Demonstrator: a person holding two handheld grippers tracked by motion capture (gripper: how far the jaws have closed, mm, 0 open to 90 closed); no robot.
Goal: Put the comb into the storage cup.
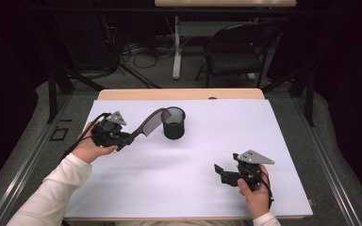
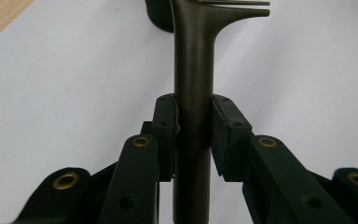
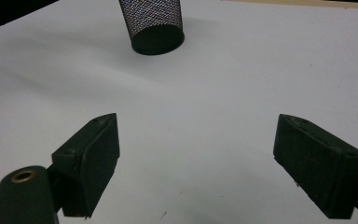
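One comb point(image 1: 148, 125), clamped by its handle in the left gripper point(image 1: 127, 139), is held at the mesh cup's point(image 1: 174, 126) rim, insertion judged pending; the right gripper point(image 1: 219, 170) rests wide open, empty.

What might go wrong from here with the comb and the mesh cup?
1. The left gripper clamps the comb at its handle end, so the long free end may pivot or slip.
2. The comb's tip is at the rim of the mesh cup; a push could tip the unheld cup, since the right gripper rests open, far away.
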